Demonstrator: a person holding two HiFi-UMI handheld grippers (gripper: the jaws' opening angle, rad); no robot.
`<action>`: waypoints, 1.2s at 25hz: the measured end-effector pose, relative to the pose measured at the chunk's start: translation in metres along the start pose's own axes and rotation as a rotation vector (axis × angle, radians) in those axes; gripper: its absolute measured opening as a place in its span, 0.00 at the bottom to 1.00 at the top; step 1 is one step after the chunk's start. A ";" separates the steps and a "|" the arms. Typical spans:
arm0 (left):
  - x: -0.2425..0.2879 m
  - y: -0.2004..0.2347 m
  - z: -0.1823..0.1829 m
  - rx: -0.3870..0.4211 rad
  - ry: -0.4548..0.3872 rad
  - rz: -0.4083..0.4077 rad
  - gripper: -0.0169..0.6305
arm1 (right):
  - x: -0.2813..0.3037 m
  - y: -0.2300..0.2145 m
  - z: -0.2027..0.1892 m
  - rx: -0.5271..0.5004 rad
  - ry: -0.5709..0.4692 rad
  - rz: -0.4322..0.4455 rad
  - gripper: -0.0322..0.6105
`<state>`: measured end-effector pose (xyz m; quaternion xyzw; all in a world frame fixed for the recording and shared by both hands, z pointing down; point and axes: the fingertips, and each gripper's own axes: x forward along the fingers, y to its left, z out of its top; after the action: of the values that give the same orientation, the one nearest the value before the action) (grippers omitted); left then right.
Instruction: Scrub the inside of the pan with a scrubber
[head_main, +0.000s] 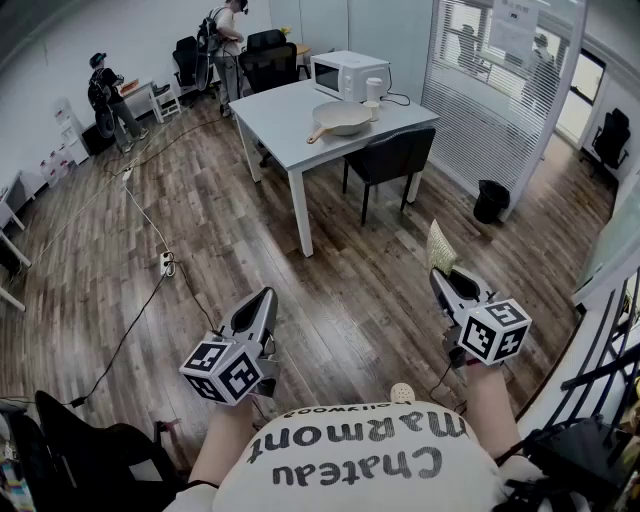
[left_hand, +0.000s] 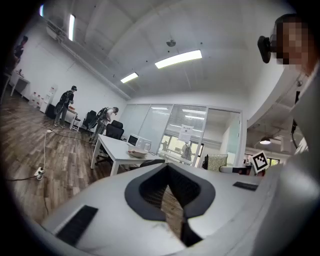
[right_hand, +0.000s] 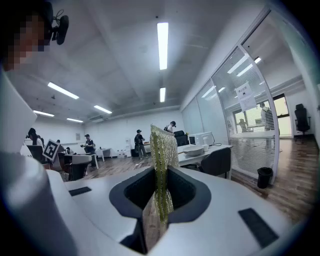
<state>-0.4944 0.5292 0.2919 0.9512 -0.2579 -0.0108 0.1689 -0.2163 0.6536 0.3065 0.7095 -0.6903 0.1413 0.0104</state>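
Pan (head_main: 340, 118) is sitting on the white table (head_main: 285, 125) across the room, well apart from me. Its handle (head_main: 316, 134) is pointing near-left in the head view, and nothing is touching it. Microwave (head_main: 345, 75) and cup (head_main: 375, 88) are standing just behind it, and a chair (head_main: 390, 158) is tucked in at the table's near side.

Scrubber (right_hand: 162, 150) is standing upright between the jaws of my right gripper (head_main: 445, 275). The jaws are pinching its lower part, and most of it is sticking up past the tips. My left gripper (head_main: 262, 296) is riding level, with its jaws pressed fully together and nothing between them. Both grippers are hanging out in front of me over the wood floor (head_main: 340, 290), aimed roughly toward the table.

Step, as I'm judging it: approach. I'm already holding the scrubber, but scrubbing is not yet starting and the pan's inside is looking untouched.

The next move is calling for me to walk up to the table, probably to the side clear of the chair. I'm then opening the left jaws to take the handle and steady the pan. After that I'm tilting the right gripper down so the scrubber's free end is meeting the pan's inside, not its rim. The grip on the scrubber is looking low, so I'm expecting it to flex under pressure and am planning light strokes first.
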 end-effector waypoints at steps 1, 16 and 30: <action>0.003 0.000 0.001 0.004 0.000 0.000 0.02 | 0.001 -0.002 0.000 -0.003 0.002 0.000 0.15; 0.072 0.034 -0.008 -0.017 0.035 0.029 0.02 | 0.077 -0.058 -0.010 0.031 0.070 -0.007 0.16; 0.230 0.089 0.003 -0.037 0.050 0.117 0.02 | 0.231 -0.167 0.043 -0.011 0.109 0.094 0.16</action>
<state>-0.3388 0.3419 0.3333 0.9312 -0.3085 0.0181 0.1933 -0.0429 0.4264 0.3454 0.6676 -0.7219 0.1763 0.0450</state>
